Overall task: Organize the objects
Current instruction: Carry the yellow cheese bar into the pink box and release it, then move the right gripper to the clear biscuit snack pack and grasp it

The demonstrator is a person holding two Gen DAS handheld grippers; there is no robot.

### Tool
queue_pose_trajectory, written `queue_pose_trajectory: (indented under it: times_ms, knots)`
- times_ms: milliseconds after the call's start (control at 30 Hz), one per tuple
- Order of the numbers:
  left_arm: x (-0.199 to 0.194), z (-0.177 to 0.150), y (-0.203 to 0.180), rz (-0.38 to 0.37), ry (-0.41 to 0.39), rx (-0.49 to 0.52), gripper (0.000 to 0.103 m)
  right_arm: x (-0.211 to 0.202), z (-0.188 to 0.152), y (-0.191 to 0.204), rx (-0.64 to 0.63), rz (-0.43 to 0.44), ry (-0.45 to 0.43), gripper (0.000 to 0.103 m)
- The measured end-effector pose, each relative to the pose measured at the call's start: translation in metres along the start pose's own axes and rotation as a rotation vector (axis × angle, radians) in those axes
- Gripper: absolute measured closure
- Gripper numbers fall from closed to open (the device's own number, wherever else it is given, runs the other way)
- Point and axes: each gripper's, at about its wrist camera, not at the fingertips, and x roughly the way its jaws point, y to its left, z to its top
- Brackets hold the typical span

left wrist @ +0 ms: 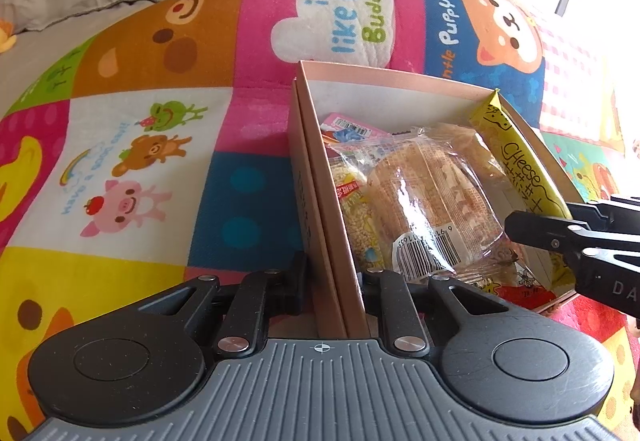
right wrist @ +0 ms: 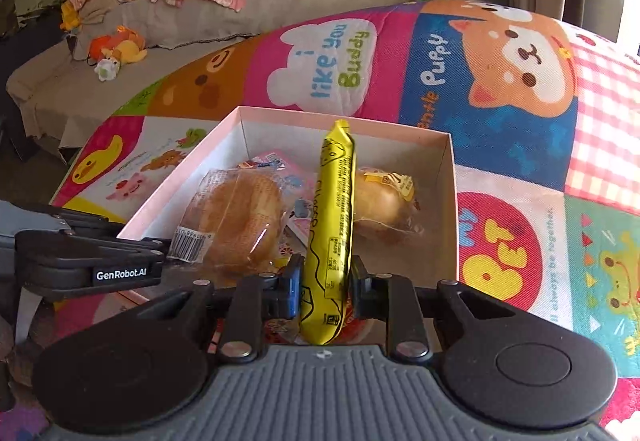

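My left gripper [left wrist: 334,281] clamps the near-left wall of the pink cardboard box [left wrist: 316,177] on the cartoon play mat [left wrist: 160,145], while my right gripper [right wrist: 325,283] pinches the yellow cheese stick [right wrist: 330,225] over the wrapped buns [right wrist: 244,217] inside.

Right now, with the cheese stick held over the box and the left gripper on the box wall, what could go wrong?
1. The right gripper clamps the yellow cheese stick near its lower end; released like this, the long stick may tip against the box wall or over its rim.
2. The left gripper pinches the thin box wall; pulling could crease it or drag the box.
3. The stick may land on the wrapped bun.
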Motion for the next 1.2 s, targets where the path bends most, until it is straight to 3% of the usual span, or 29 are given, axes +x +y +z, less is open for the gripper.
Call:
queue_pose_trajectory:
  times_ms: [133,267,500,633,800,900,1000,1067,1200]
  knots:
    - [0.0,0.0,0.0,0.0,0.0,0.0,0.084,-0.013,0.003,0.004,-0.011,0.06,-0.045,0.079]
    - [0.0,0.0,0.0,-0.002,0.002,-0.003,0.084,-0.012,0.009,0.016,-0.042,0.139,-0.03,0.079]
    - [0.0,0.0,0.001,-0.003,-0.001,-0.001,0.083,-0.002,0.012,-0.002,0.017,0.05,0.009,0.079]
    - [0.003,0.003,0.001,-0.004,-0.002,-0.011,0.084,-0.009,0.007,-0.01,0.012,0.02,0.004,0.072]
    - [0.001,0.006,-0.001,-0.001,-0.013,-0.004,0.084,-0.028,-0.004,-0.016,-0.012,-0.05,-0.042,0.056]
    - [0.0,0.005,0.0,-0.004,-0.013,-0.002,0.084,-0.051,-0.014,-0.024,-0.011,-0.069,-0.08,0.054]
    - [-0.001,0.004,-0.001,-0.002,-0.015,0.001,0.084,-0.082,-0.03,-0.041,0.024,-0.096,-0.143,0.039]
    - [-0.001,0.004,-0.001,-0.001,-0.015,0.001,0.084,-0.102,-0.046,-0.053,0.032,-0.17,-0.18,0.03]
    - [-0.002,0.003,-0.002,0.007,-0.019,0.006,0.084,-0.12,-0.086,-0.073,0.046,-0.302,-0.14,0.007]
